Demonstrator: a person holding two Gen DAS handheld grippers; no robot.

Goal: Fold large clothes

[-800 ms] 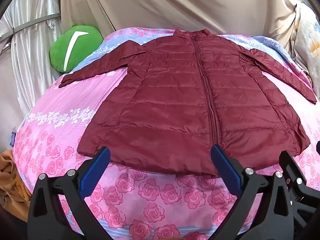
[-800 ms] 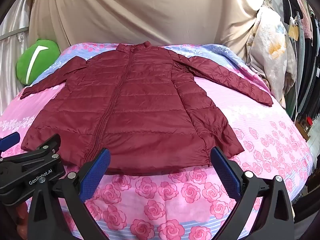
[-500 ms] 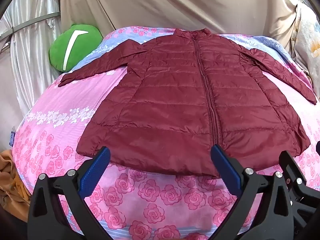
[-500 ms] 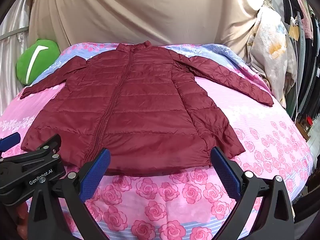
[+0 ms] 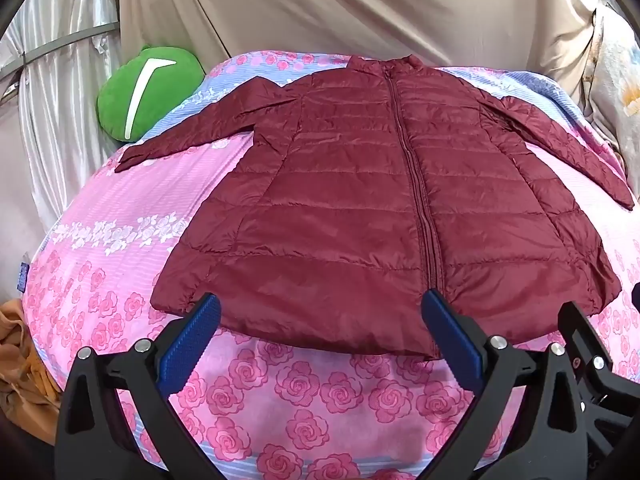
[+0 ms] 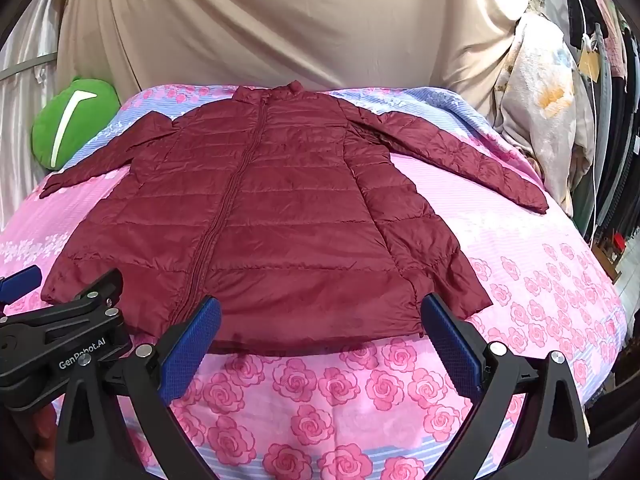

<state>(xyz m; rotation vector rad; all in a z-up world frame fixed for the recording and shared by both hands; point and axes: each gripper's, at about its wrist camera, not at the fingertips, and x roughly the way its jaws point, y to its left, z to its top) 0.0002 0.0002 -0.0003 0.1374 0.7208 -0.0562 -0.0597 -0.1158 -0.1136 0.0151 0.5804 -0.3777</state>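
Note:
A dark red quilted jacket (image 5: 360,208) (image 6: 272,216) lies flat and zipped on the bed, collar at the far end, both sleeves spread out to the sides. My left gripper (image 5: 320,320) hovers open just short of the hem, left of the zip, nothing between its blue pads. My right gripper (image 6: 320,320) is open too, near the hem's right half, and holds nothing. In the right wrist view the left gripper's black body (image 6: 64,344) shows at the lower left.
The bed carries a pink rose-print sheet (image 5: 304,400) (image 6: 540,280). A green plush pillow (image 5: 148,88) (image 6: 72,120) sits at the far left. Beige curtains hang behind. Hanging clothes (image 6: 540,100) crowd the right side. Orange cloth (image 5: 20,368) lies low left.
Both views have barely shifted; the jacket sits a touch higher in frame. Nothing was grasped and both grippers stayed wide.

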